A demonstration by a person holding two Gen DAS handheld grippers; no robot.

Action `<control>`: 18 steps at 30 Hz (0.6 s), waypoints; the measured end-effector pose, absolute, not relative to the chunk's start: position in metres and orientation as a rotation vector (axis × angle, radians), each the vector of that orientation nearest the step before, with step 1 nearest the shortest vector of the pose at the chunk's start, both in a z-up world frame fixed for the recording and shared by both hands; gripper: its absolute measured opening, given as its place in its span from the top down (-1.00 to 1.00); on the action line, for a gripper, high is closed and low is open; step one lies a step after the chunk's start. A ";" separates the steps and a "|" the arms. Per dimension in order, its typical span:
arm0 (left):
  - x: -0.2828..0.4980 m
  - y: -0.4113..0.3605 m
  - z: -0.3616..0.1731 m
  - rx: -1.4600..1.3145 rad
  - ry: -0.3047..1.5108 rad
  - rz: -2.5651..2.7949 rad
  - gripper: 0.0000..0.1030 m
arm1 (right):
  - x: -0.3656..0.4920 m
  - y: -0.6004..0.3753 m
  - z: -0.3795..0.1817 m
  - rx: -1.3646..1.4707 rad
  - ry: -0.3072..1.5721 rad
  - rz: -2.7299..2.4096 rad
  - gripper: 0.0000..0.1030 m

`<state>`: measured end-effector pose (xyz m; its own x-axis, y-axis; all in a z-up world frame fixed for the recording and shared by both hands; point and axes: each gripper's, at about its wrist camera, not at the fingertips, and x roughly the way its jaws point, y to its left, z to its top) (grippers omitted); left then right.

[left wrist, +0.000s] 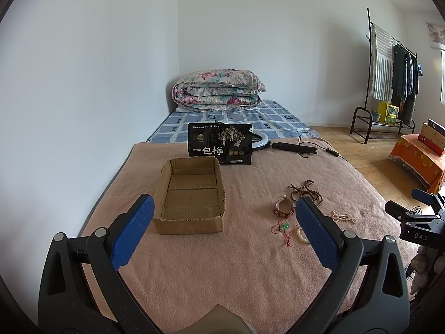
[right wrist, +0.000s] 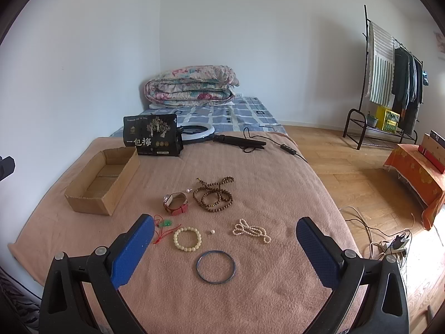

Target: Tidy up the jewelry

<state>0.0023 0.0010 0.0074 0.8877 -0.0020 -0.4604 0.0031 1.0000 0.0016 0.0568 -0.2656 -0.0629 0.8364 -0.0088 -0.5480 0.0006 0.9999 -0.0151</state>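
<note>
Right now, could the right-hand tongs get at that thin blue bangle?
Probably yes: the right tongs are open, and the thin blue bangle lies flat on the pink blanket just ahead between the fingers, nothing covering it.

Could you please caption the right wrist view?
Open right gripper above jewelry spread on pink blanket, empty cardboard box at left.

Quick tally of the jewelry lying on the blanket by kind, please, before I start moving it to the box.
Beaded strands: 2, brown, pearl
Bracelets/bangles: 2, cream beaded, blue bangle
Watch: 1
Red-cord green pendant: 1
Loose pearls: 2
Total: 8
Cardboard box: nothing in it.
</note>
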 end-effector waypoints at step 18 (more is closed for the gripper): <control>0.031 0.004 -0.015 -0.027 0.612 -0.045 -1.00 | 0.058 -0.282 -0.070 -0.011 0.610 -0.046 -0.99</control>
<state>0.0308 0.0041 -0.0152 0.8173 -0.0503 -0.5740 0.0341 0.9987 -0.0389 0.0584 -0.2819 -0.0696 0.8187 -0.0468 -0.5723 0.0402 0.9989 -0.0242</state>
